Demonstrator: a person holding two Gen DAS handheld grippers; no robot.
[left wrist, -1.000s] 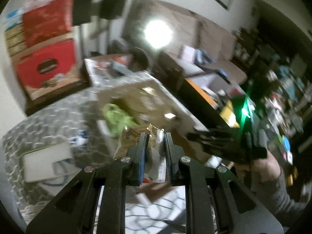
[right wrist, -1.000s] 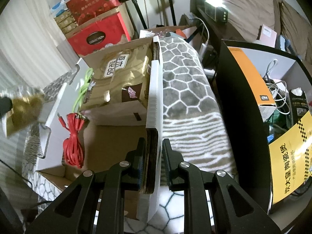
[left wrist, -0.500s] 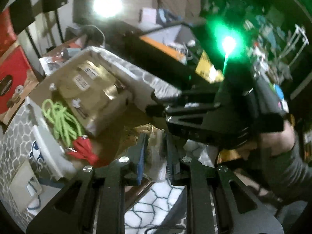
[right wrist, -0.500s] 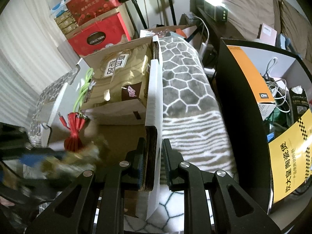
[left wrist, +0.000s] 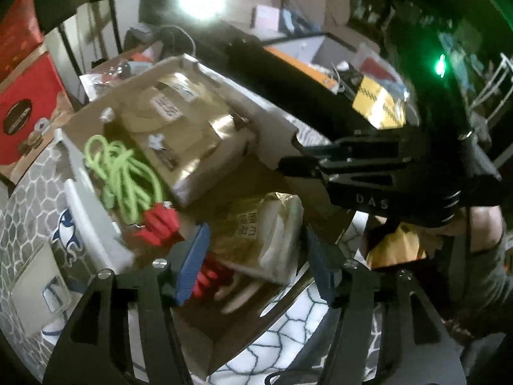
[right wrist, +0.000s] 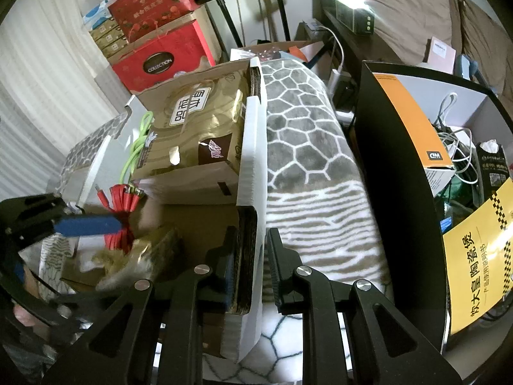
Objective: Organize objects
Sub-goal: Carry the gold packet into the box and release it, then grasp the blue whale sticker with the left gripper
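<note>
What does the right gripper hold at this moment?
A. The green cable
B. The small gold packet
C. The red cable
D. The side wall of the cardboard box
D: in the right wrist view the right gripper has both fingers closed on the box wall, while the red cable, the green cable and the gold packet lie inside the box, apart from it.

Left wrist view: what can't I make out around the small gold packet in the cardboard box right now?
- Small gold foil packet: print motion-blurred; unclear whether it rests on the box floor.
- Red coiled cable: lower part behind the left tool's blue pad.
- Right wrist view: packet smeared; its far end hidden behind the box wall.
</note>
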